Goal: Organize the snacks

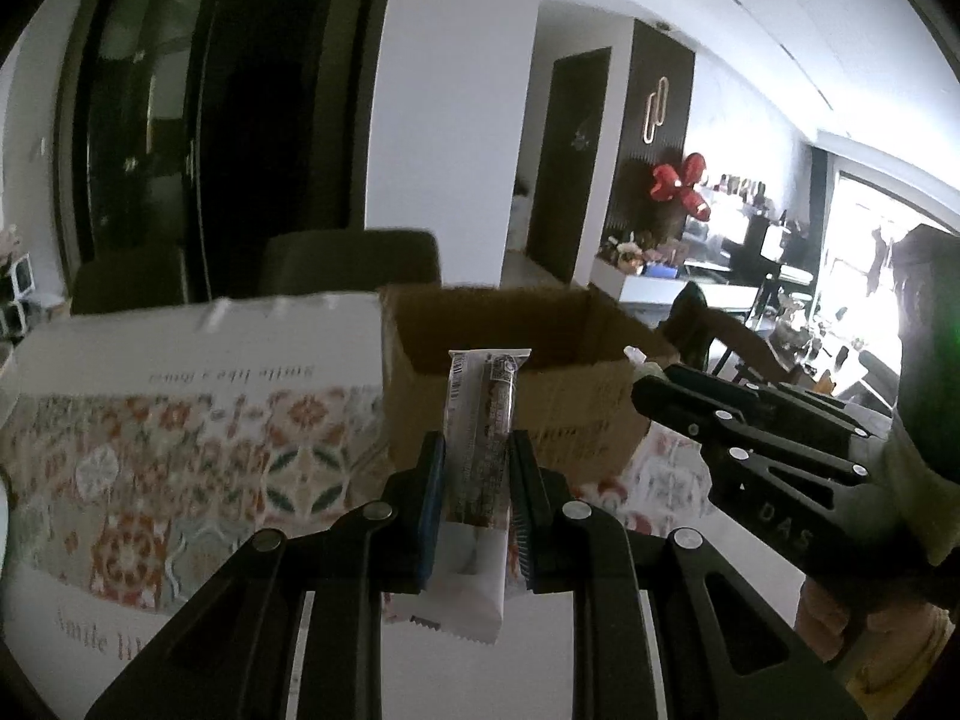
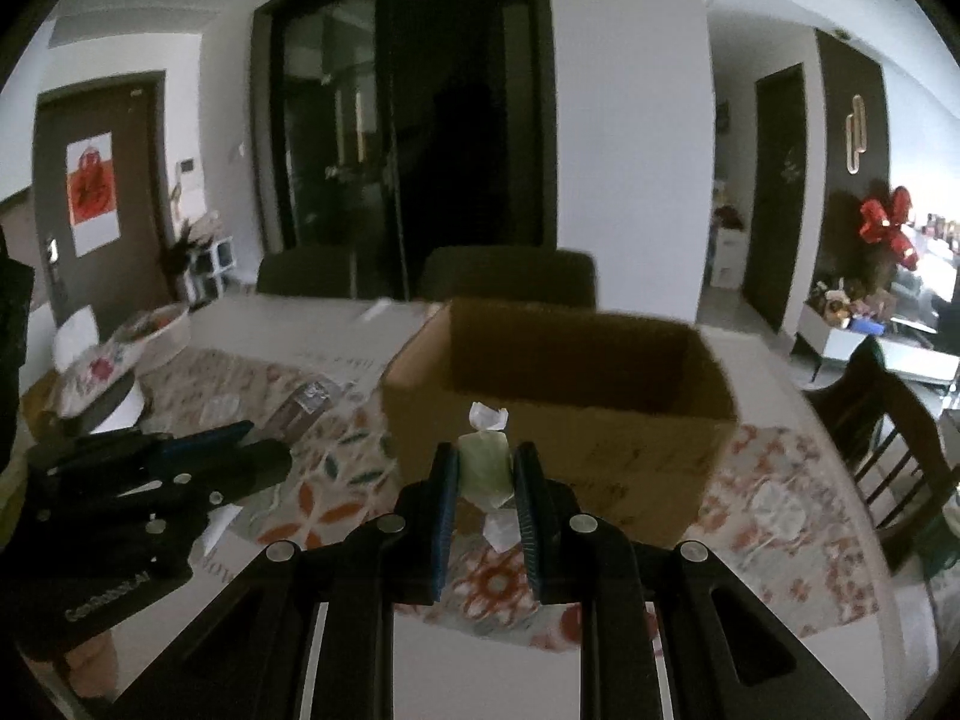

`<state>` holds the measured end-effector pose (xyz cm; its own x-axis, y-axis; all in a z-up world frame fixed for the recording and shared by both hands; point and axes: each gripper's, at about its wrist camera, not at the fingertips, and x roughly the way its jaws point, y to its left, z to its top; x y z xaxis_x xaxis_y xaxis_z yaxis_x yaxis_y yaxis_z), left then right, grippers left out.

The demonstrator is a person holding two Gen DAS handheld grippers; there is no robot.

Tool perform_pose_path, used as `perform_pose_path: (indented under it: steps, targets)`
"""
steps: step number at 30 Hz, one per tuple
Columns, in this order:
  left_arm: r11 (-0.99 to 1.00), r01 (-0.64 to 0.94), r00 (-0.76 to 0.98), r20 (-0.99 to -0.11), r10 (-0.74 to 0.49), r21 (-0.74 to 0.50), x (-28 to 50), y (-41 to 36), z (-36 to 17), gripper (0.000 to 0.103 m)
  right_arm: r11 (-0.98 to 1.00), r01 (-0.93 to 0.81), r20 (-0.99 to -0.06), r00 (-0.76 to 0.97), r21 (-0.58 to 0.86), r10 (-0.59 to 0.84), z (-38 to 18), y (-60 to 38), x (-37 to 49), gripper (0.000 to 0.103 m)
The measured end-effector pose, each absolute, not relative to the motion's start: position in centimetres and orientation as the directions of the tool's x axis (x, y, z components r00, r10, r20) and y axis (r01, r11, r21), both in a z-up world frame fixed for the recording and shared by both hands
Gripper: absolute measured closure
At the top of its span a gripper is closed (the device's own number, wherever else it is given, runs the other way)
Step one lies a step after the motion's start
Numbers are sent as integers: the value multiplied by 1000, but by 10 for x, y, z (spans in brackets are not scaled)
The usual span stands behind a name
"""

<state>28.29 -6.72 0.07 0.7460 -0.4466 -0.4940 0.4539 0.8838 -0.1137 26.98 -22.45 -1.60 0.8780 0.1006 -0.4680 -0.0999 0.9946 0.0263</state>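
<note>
Grippers clamp snack bar (image 1: 480, 438) and candy (image 2: 485, 461).

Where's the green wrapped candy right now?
Right wrist view, centre: the green candy is clamped in the right gripper, just before the open cardboard box.

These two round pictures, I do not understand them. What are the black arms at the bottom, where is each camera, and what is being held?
Each picture comes from a wide-angle camera mounted on a hand-held gripper, looking forward along its two fingers. No robot: a person holds one in each hand. In the left wrist view, the left gripper is shut on a long snack bar in a white and dark wrapper. In the right wrist view, the right gripper is shut on a small green wrapped candy. Ahead stands an open cardboard box on a patterned tablecloth. Each gripper also appears at the side of the other's picture.
</note>
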Motion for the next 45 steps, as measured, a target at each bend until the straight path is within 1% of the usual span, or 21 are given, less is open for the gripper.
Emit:
perform_pose_path:
  steps: [5, 11, 20, 28, 30, 31, 32, 33, 34, 36, 37, 39, 41, 42, 43, 45]
  targets:
    - [878, 473, 768, -452, -454, -78, 300, -80, 22, 82, 997, -74, -429, 900, 24, 77, 1, -237, 279, 83]
    - [870, 492, 772, -439, -460, -46, 328, -97, 37, 82, 998, -59, -409, 910, 26, 64, 15, -249, 302, 83]
    - [858, 512, 751, -472, -462, -25, 375, -129, 44, 81, 999, -18, -421, 907, 27, 27, 24, -271, 342, 83]
    - [869, 494, 731, -526, -435, -33, 417, -148, 33, 80, 1000, 13, -483, 875, 19, -2, 17, -289, 380, 83]
    - [869, 493, 729, -532, -430, -25, 423, -150, 31, 69, 1000, 22, -495, 869, 17, -11, 14, -293, 386, 83]
    - [874, 486, 735, -533, -419, -17, 424, -151, 31, 58, 999, 29, -498, 867, 13, -19, 12, -294, 389, 82]
    - [880, 475, 742, -533, -406, -8, 424, -151, 32, 52, 999, 35, -502, 864, 10, -25, 11, -295, 391, 82]
    - [885, 465, 749, -531, -396, -4, 424, -150, 32, 50, 999, 37, -508, 861, 11, -27, 11, -297, 392, 81]
    - [891, 454, 755, -531, -386, -2, 423, -149, 32, 48, 999, 42, -514, 858, 15, -28, 10, -298, 393, 73]
    - [903, 431, 764, -533, -363, 3, 419, -145, 32, 45, 998, 58, -516, 856, 23, -38, 8, -300, 392, 62]
    - [907, 421, 769, -535, -350, 12, 415, -144, 32, 42, 997, 66, -512, 858, 24, -45, 8, -301, 389, 62]
    - [919, 394, 787, -527, -322, 28, 407, -140, 32, 40, 997, 70, -515, 856, 30, -44, 7, -301, 383, 62]
    - [923, 382, 800, -514, -311, 37, 393, -135, 33, 35, 997, 70, -513, 858, 41, -39, 7, -300, 375, 58]
    - [926, 376, 805, -510, -305, 40, 387, -132, 33, 35, 996, 77, -509, 860, 44, -44, 7, -300, 369, 51]
    - [928, 370, 810, -504, -299, 44, 381, -130, 34, 34, 995, 87, -505, 862, 46, -52, 7, -299, 363, 47]
    - [931, 357, 826, -490, -279, 71, 364, -126, 35, 29, 994, 98, -503, 862, 50, -59, 7, -297, 347, 47]
